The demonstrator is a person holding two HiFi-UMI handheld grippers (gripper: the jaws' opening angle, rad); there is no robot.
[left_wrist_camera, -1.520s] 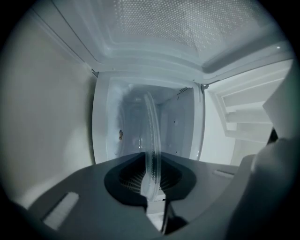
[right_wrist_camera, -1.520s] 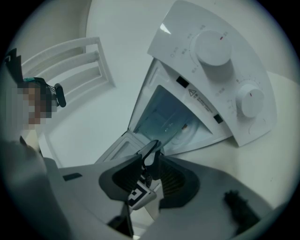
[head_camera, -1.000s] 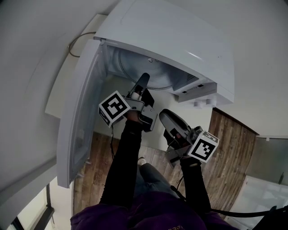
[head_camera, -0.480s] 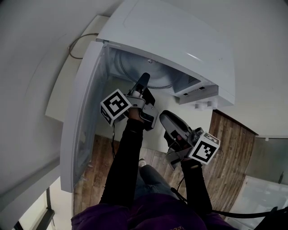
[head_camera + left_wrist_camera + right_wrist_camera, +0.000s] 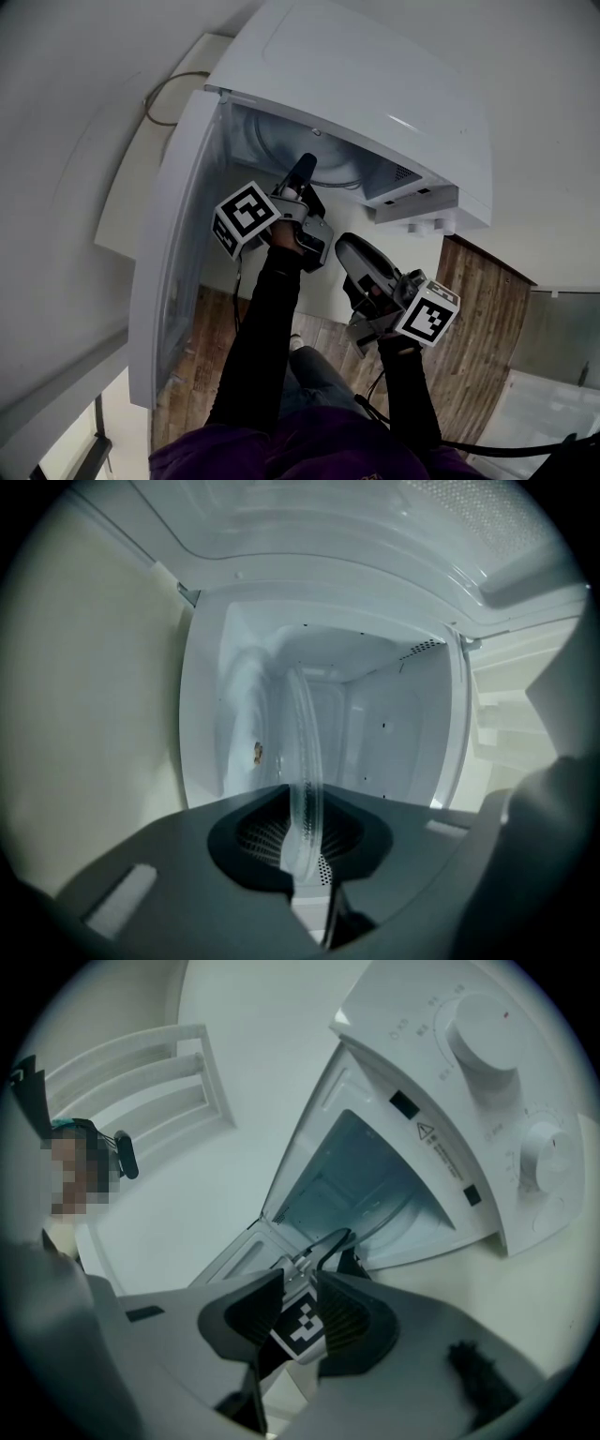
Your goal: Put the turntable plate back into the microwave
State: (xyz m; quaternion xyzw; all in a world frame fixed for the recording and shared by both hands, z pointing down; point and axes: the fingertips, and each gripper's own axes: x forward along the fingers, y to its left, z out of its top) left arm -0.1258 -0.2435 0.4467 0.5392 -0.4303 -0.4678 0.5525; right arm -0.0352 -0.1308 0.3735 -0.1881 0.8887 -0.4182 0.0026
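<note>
My left tongs (image 5: 305, 171) are clamped on the near rim of the turntable plate (image 5: 302, 733). The plate reaches straight ahead of them, flat, well inside the microwave (image 5: 375, 84) cavity and seemingly just clear of its floor. Setting it down falls to this hand. My right tongs (image 5: 356, 255) hang nearer me, open and empty.

From my cream counter (image 5: 122, 178), a grey wall (image 5: 56, 141) rises behind. A thin cable (image 5: 159, 94) loops on it. Brown wood-plank floor (image 5: 478, 300) lies below, and a white slatted chair (image 5: 141, 1072) stands beyond.
</note>
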